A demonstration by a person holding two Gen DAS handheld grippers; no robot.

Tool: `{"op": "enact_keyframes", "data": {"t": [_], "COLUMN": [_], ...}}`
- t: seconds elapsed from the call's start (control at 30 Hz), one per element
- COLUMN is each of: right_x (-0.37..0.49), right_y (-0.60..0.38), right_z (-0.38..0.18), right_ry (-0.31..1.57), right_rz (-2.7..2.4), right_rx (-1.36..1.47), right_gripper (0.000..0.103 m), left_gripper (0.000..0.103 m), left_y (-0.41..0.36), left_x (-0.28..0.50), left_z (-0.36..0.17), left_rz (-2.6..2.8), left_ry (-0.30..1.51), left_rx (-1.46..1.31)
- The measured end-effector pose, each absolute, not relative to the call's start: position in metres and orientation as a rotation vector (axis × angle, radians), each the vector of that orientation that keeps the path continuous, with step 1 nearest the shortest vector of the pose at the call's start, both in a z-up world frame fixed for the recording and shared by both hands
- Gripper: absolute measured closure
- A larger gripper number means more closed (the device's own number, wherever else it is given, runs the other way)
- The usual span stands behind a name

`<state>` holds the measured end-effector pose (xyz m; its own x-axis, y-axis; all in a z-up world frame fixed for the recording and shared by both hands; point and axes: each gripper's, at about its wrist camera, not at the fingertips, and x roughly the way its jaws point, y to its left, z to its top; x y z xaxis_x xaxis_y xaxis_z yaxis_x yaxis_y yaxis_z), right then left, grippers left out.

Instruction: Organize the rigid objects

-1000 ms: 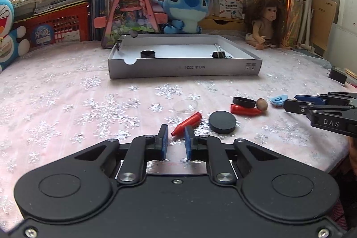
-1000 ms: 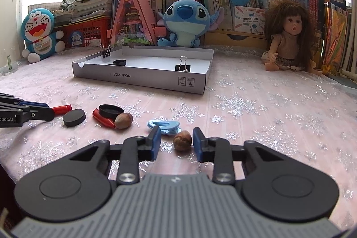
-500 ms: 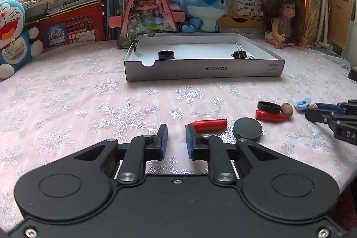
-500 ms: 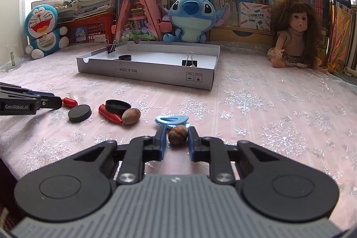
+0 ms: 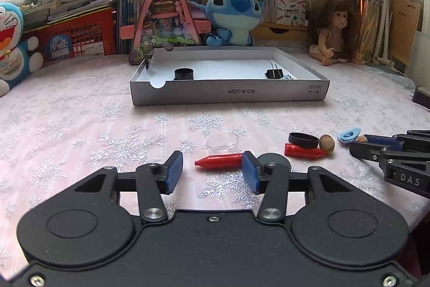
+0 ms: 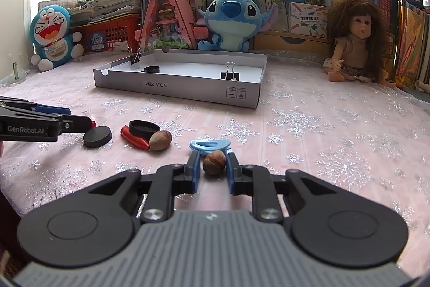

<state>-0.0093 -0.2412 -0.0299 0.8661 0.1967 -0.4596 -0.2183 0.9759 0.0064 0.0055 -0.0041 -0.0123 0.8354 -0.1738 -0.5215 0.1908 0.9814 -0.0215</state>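
My left gripper (image 5: 212, 174) is open, its jaws either side of a red crayon (image 5: 219, 161) lying on the pink tablecloth. A clear lid (image 5: 221, 141) lies just beyond it, a black disc (image 5: 274, 160) to its right. My right gripper (image 6: 213, 171) is closed around a brown nut (image 6: 214, 165), with a blue clip (image 6: 209, 145) just beyond. Further left lie a second nut (image 6: 160, 140), a black cap (image 6: 143, 128) and another red crayon (image 6: 134, 140). The grey cardboard tray (image 5: 228, 94) holds a black cap (image 5: 184, 73) and a binder clip (image 5: 274, 71).
Plush toys, a doll (image 6: 354, 45), a pink triangular tin (image 5: 165, 15), books and red baskets line the back of the table. The table's front edge is close below both grippers. Each gripper shows at the edge of the other's view.
My left gripper has opened wide and now straddles the red crayon. My right gripper has narrowed around the nut and lifted slightly.
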Motion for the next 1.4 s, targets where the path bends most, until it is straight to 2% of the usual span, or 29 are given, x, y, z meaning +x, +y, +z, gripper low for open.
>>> {"op": "enact_keyframes", "data": {"t": [0.2, 0.47, 0.57, 0.6, 0.63, 0.7, 1.4], "right_x": [-0.009, -0.009, -0.009, -0.008, -0.008, -0.008, -0.006], "right_y": [-0.241, -0.240, -0.240, -0.240, -0.240, -0.240, -0.252], "right_z": [-0.030, -0.030, -0.030, -0.030, -0.030, -0.030, -0.017], "right_ry": [0.476, 0.474, 0.474, 0.474, 0.474, 0.472, 0.426], "right_rz": [0.218, 0.215, 0.216, 0.216, 0.216, 0.208, 0.151], "right_rx": [-0.048, -0.050, -0.051, -0.051, -0.051, -0.044, 0.000], "right_gripper": [0.076, 0.075, 0.075, 0.075, 0.075, 0.082, 0.081], "left_gripper": [0.045, 0.042, 0.047, 0.062, 0.062, 0.062, 0.062], "left_y": [-0.006, -0.017, -0.021, -0.022, -0.023, -0.023, -0.012], "left_x": [0.009, 0.015, 0.014, 0.013, 0.012, 0.008, 0.004], "left_z": [-0.014, -0.016, -0.018, -0.018, -0.018, -0.017, -0.002], "left_rz": [-0.171, -0.127, -0.115, -0.120, -0.127, -0.146, -0.162], "left_ry": [0.558, 0.572, 0.563, 0.556, 0.552, 0.542, 0.540], "left_rx": [-0.005, -0.024, -0.026, -0.022, -0.015, -0.019, -0.014]}}
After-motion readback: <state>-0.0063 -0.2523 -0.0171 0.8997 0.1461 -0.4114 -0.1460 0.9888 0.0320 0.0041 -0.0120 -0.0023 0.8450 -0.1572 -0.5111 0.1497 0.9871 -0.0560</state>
